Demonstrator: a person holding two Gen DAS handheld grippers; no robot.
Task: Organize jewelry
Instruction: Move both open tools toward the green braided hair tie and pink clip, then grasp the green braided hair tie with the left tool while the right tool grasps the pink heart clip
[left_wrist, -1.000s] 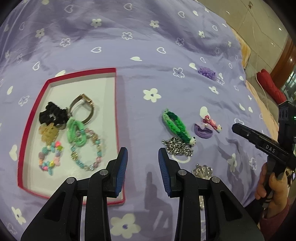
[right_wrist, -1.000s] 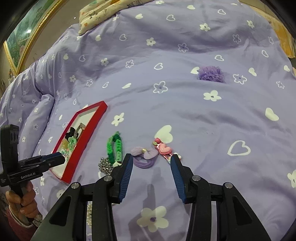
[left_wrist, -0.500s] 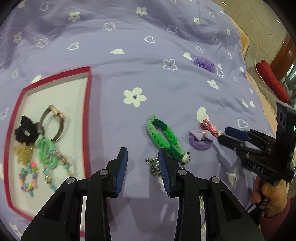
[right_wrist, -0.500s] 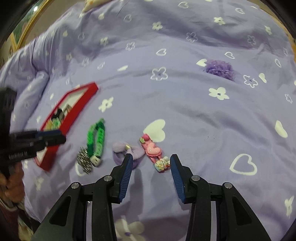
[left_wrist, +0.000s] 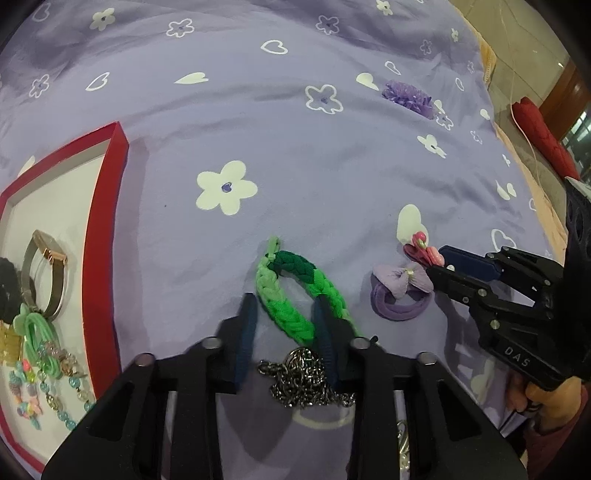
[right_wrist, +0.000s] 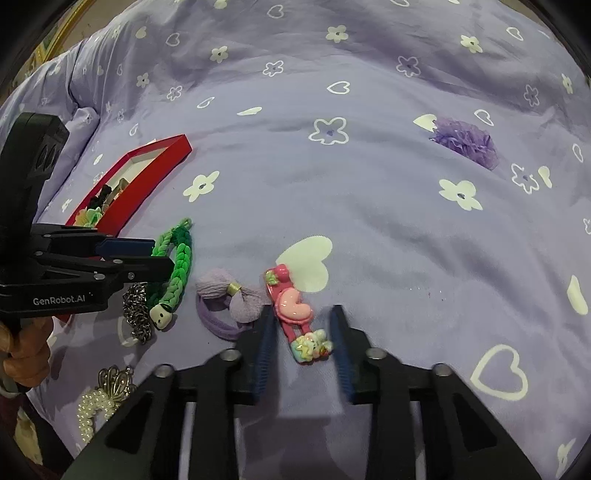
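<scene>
A green braided bracelet (left_wrist: 295, 291) lies on the purple bedspread. My left gripper (left_wrist: 286, 325) is open, its fingers astride the bracelet's left strand, with a dark metal chain (left_wrist: 306, 380) just below. A pink heart hair clip (right_wrist: 295, 314) lies between the open fingers of my right gripper (right_wrist: 303, 328). A lilac bow hair tie (right_wrist: 229, 302) lies left of the clip. The red-rimmed tray (left_wrist: 107, 206) at left holds a watch (left_wrist: 44, 273), beaded bracelets and a black scrunchie.
A purple frilly scrunchie (right_wrist: 465, 142) lies far back right on the bedspread. A pearl and silver hairpiece (right_wrist: 103, 391) lies at lower left in the right wrist view. The bed's right edge and a red object (left_wrist: 543, 136) on the floor show beyond.
Both grippers have moved forward and down. The left now straddles the green bracelet; the right now straddles the pink hair clip. Both stay open.
</scene>
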